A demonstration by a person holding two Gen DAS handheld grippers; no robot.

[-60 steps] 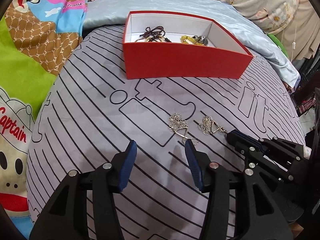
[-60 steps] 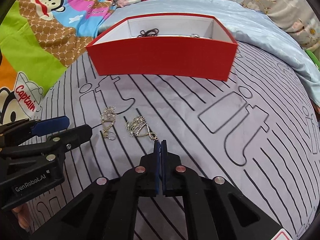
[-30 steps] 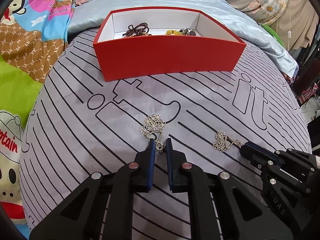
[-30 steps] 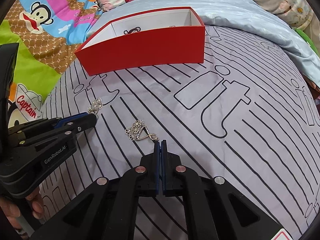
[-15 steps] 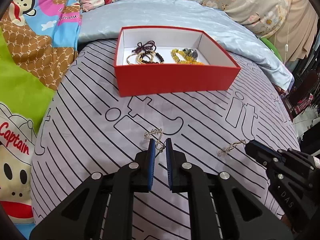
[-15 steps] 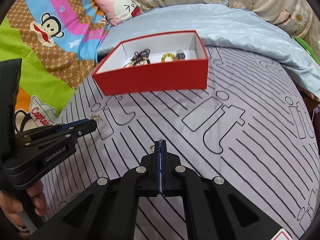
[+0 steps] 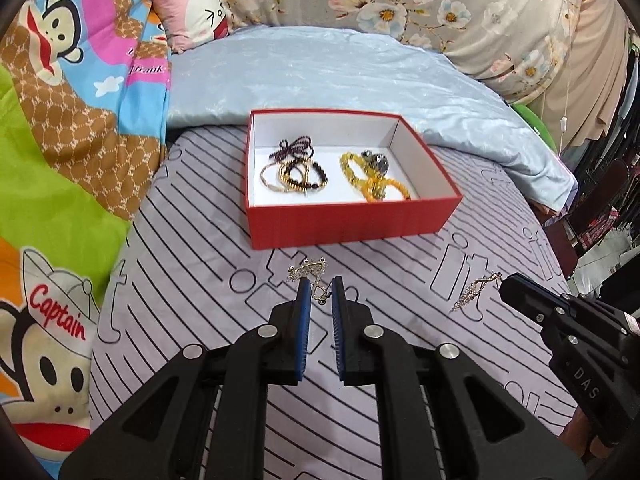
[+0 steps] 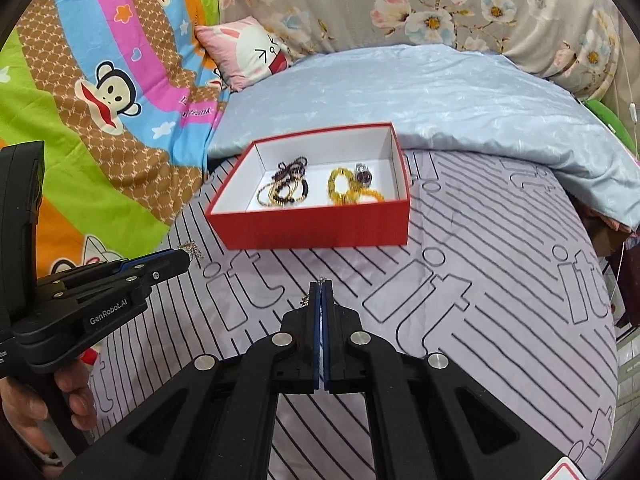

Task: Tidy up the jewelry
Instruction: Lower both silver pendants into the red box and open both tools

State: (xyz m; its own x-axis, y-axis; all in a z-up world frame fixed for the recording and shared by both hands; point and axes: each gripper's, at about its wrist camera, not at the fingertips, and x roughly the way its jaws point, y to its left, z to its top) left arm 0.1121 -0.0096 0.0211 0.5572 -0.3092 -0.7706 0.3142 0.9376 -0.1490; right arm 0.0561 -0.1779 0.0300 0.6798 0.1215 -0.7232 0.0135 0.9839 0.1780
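one gold earring (image 7: pixel 310 274) is pinched in the left gripper (image 7: pixel 320 286), the other earring (image 7: pixel 474 292) in the tightly closed right gripper (image 8: pixel 322 286), both held above the striped sheet (image 7: pixel 192 240), short of the red box (image 7: pixel 348 222) holding bracelets (image 7: pixel 294 174).

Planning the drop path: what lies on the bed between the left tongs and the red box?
Only bare striped sheet lies between the left tongs, gripping an earring, and the red box, per the left wrist view.

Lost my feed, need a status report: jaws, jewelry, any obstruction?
Left gripper shut on gold earring. Right gripper shut on second gold earring. Both off bedsheet. Open red cardboard box ahead, path clear.
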